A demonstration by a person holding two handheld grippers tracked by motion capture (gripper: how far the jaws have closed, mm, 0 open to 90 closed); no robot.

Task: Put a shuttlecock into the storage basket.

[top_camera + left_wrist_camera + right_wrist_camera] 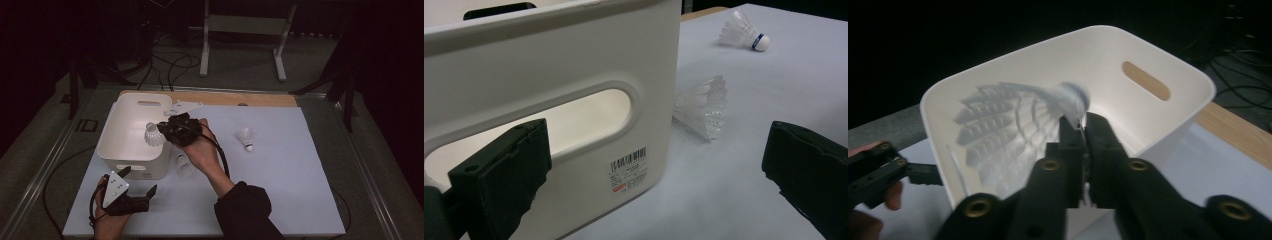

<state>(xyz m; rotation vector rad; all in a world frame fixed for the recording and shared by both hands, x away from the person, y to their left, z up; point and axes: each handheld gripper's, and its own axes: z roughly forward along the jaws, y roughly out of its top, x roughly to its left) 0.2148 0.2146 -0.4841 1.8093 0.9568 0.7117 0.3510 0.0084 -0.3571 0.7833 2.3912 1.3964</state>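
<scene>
A white shuttlecock (154, 135) hangs over the right rim of the white plastic bin (107, 136). My right gripper (162, 131) is shut on it, and the person's hand reaches in from the bin's right side. In the right gripper view the jaws (1082, 122) pinch the shuttlecock (1013, 135) close to its cork, with the feather skirt fanning left over the bin's inside (1128, 100). My left gripper (139, 180) rests near the table's front left, just in front of the bin. It stands open (654, 165) with nothing between its jaws, and it faces the bin's handle wall (574, 65).
A second shuttlecock (185, 166) (701, 107) lies on the white mat beside the bin's front right corner. A third, with a blue band (246, 138) (744, 31), lies further right. A wooden strip (260, 99) edges the table's far side, and cables and a stand lie beyond it.
</scene>
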